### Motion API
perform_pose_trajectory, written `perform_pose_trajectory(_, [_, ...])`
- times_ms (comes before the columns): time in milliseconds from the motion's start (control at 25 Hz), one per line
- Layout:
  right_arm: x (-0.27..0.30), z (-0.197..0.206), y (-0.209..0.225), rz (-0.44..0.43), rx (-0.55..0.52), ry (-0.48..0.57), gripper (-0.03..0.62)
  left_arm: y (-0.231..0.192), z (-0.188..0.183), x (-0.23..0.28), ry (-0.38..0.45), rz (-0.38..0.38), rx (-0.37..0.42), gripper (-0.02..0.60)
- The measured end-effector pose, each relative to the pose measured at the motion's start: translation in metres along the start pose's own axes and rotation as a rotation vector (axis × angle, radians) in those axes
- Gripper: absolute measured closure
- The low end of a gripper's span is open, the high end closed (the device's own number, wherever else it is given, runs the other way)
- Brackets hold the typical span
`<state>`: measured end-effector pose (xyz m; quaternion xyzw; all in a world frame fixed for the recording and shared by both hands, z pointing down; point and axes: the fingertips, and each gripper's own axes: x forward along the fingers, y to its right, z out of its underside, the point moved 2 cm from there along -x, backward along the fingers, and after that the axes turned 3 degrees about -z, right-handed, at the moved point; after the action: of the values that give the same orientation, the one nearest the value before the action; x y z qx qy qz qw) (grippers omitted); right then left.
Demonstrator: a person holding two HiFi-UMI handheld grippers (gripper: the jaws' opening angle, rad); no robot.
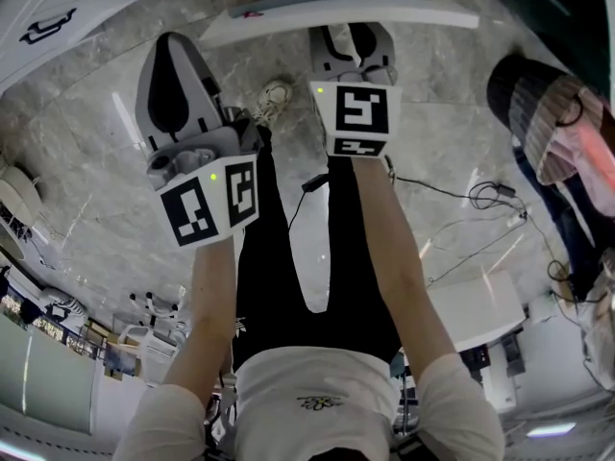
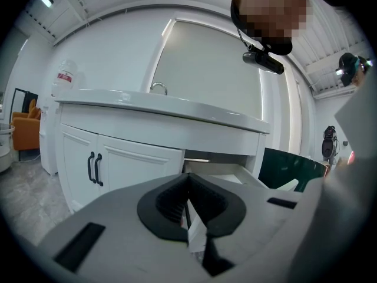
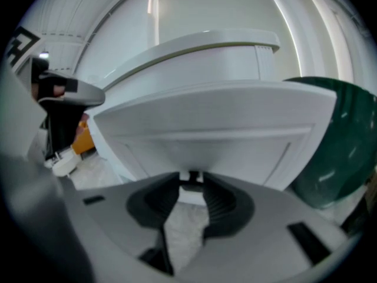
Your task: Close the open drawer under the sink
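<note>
fingers (image 3: 222, 204) apart on right, facing drawer (image 3: 212, 119)

The pale grey marble floor (image 1: 461, 113) carries everything here. A white vanity cabinet (image 2: 118, 164) stands on it, ahead and a little left of the jaws of the left gripper (image 1: 176, 41). An orange chair (image 2: 26, 131) sits on it far off to their left. A shoe (image 1: 274, 99) rests on the floor between the two grippers. Black cables (image 1: 490, 195) trail over it to the right of the jaws of the right gripper (image 1: 351, 38). Bare floor shows through the gap between those jaws.
</note>
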<state>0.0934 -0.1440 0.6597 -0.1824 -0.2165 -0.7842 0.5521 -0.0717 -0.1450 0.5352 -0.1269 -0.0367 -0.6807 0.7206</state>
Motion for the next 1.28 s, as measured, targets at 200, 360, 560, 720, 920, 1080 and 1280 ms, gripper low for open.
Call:
perform_pose_trajectory(200, [-0.004, -0.003, 0.0, 0.017, -0.021, -0.034, 0.454, 0.0, -0.018, 0.002, 0.025, 0.003, 0.013, 0.561])
perform_pose_trajectory(360, [-0.01, -0.013, -0.004, 0.018, -0.032, -0.024, 0.454, -0.009, -0.03, 0.006, 0.043, -0.018, 0.01, 0.561])
perform_pose_trajectory(560, [-0.017, -0.032, -0.008, 0.016, -0.041, -0.003, 0.455, -0.016, -0.038, 0.008, 0.049, -0.039, 0.006, 0.561])
perform_pose_trajectory(720, [-0.015, -0.034, -0.008, 0.02, -0.047, -0.019, 0.456, -0.02, -0.04, 0.009, 0.048, -0.039, 0.009, 0.561])
perform_pose_trajectory(920, [-0.013, -0.035, -0.006, 0.04, -0.044, -0.023, 0.456, -0.024, -0.037, 0.012, 0.043, -0.039, 0.011, 0.561])
perform_pose_trajectory(1080, [-0.013, -0.039, -0.006, 0.05, -0.055, -0.013, 0.456, -0.027, -0.033, 0.01, 0.042, -0.045, 0.008, 0.561])
perform_pose_trajectory(1280, [-0.009, -0.037, -0.008, 0.035, -0.073, -0.011, 0.456, -0.033, -0.022, 0.007, 0.028, -0.05, 0.01, 0.561])
